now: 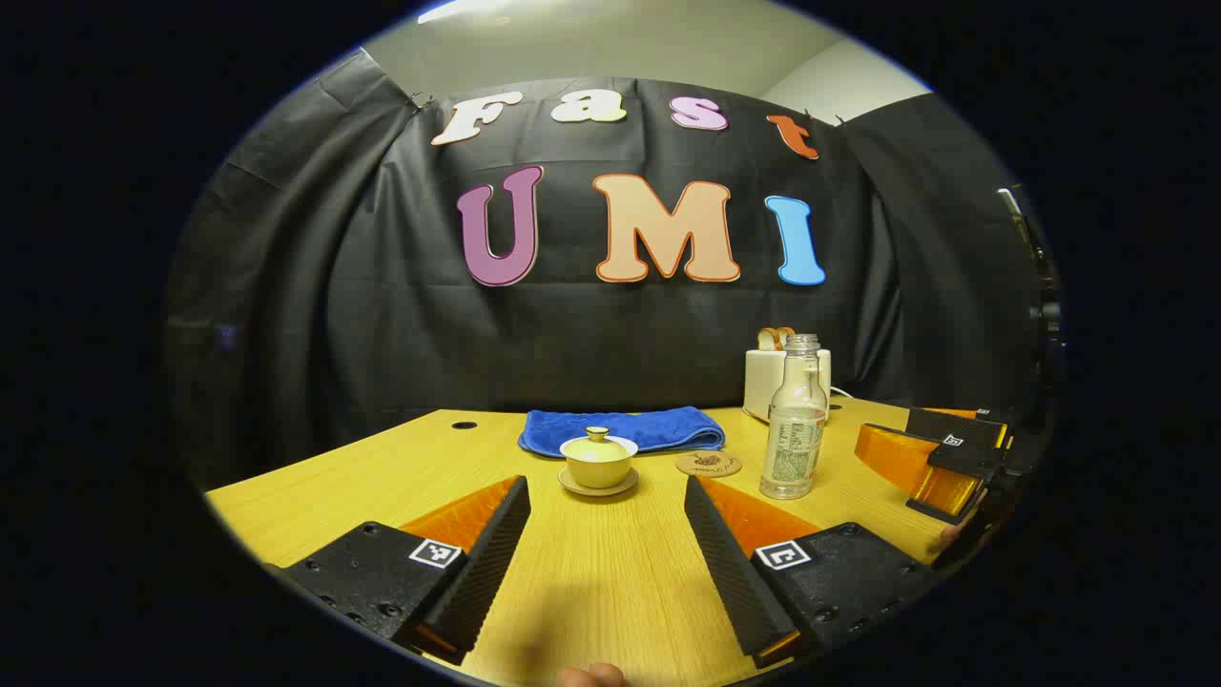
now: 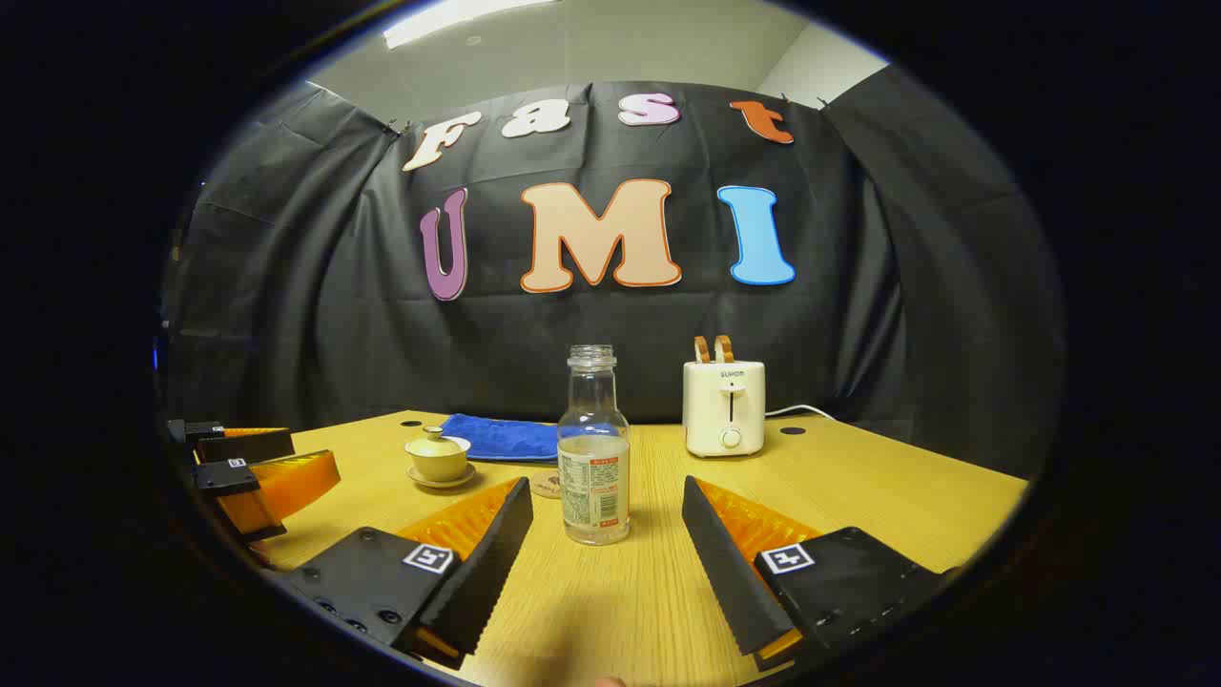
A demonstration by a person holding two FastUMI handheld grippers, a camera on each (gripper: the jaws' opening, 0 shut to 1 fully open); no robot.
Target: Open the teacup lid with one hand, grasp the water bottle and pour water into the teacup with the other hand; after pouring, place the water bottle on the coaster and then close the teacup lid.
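A lidded yellow teacup (image 1: 598, 461) is sitting on its saucer (image 1: 598, 485) near the middle of the wooden worktop (image 1: 591, 582), its knobbed lid (image 1: 598, 441) resting in place, as the left tongs (image 1: 608, 534) are hovering just short of it with their two ridged black fingers (image 1: 488, 558) spread wide apart and gripping nothing. Just right of the cup in the left gripper view, a round cork coaster (image 1: 709, 464) is lying flat, and beside that a clear, uncapped water bottle (image 1: 795, 420) is standing upright, partly filled. In the right gripper view the same water bottle (image 2: 593, 448) is standing directly ahead of the right tongs (image 2: 608, 534), which are likewise being held wide apart and are touching nothing; the teacup (image 2: 438, 456) is showing farther off to the left, with the coaster (image 2: 547, 484) peeking out from behind the bottle. A folded blue towel (image 1: 622, 429) is lying behind the cup, and a white toaster (image 2: 724, 406) holding two slices of bread is standing toward the back of the worktop, its cord trailing to the right. The other gripper, orange and black, is showing at the right edge of the left gripper view (image 1: 940, 453) and the left edge of the right gripper view (image 2: 253, 472).
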